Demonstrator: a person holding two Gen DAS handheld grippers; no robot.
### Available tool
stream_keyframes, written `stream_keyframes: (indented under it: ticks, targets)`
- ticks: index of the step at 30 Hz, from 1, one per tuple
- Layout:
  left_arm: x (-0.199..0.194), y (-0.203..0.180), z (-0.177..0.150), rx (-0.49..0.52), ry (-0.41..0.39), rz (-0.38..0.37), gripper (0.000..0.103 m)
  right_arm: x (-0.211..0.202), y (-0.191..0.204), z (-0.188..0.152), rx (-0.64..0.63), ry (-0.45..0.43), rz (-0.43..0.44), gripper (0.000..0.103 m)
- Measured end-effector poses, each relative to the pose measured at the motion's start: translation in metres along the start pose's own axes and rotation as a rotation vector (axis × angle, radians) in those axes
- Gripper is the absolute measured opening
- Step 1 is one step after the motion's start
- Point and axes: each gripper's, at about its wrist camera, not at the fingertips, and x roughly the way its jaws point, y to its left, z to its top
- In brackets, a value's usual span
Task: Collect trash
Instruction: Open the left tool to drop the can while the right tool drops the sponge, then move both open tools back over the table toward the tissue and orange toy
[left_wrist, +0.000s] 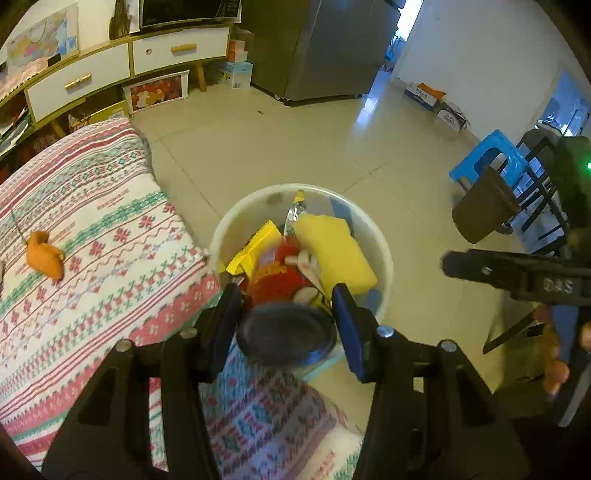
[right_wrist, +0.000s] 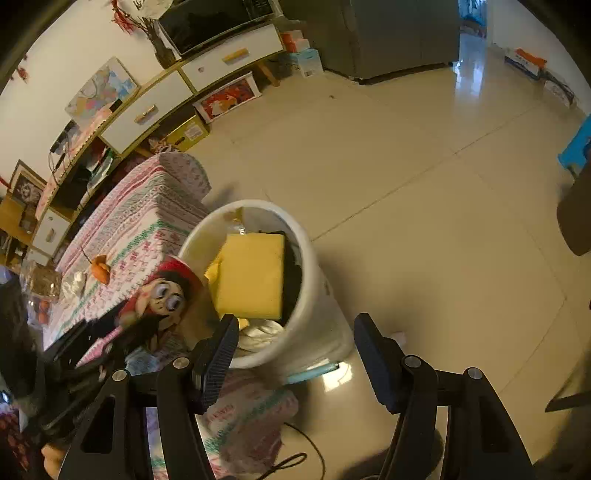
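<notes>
A white trash bin (left_wrist: 373, 236) stands on the floor beside the table, holding yellow and red wrappers (left_wrist: 332, 247). My left gripper (left_wrist: 284, 306) is right over the bin's near rim, shut on a snack cup (left_wrist: 286, 338) with a dark round end facing the camera. The right wrist view shows that cup (right_wrist: 168, 291), printed with a cartoon face and red hat, held tilted beside the bin (right_wrist: 317, 295). My right gripper (right_wrist: 295, 343) is open and empty, just above the bin's near side. An orange peel (left_wrist: 44, 256) lies on the tablecloth.
The table (left_wrist: 92, 221) with a patterned cloth is left of the bin. A blue stool (left_wrist: 487, 155) and dark chair (left_wrist: 480, 206) stand to the right. A white TV cabinet (left_wrist: 110, 62) and grey fridge (left_wrist: 317, 48) are at the back. A cable (right_wrist: 295, 458) lies on the floor.
</notes>
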Motion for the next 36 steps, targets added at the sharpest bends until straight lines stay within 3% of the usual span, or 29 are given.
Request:
stream_keyframes:
  ticks: [7,11,13,36]
  targets:
    - [0.012,0.008,0.001,-0.012,-0.020,0.009,0.053,-0.002,-0.009,0.001,-0.002,-0.009,-0.017,0.066]
    - [0.001,0.016,0.005,-0.042,-0.053,0.017,0.069,-0.003,-0.009,0.001,0.001,-0.014,-0.018,0.066]
    - [-0.005,0.018,0.006,-0.049,-0.065,0.025,0.070,-0.003,-0.008,0.001,0.001,-0.014,-0.018,0.066]
    - [-0.060,0.072,-0.020,-0.127,-0.004,0.187,0.085,-0.029,0.047,-0.009,-0.097,-0.075,-0.015,0.069]
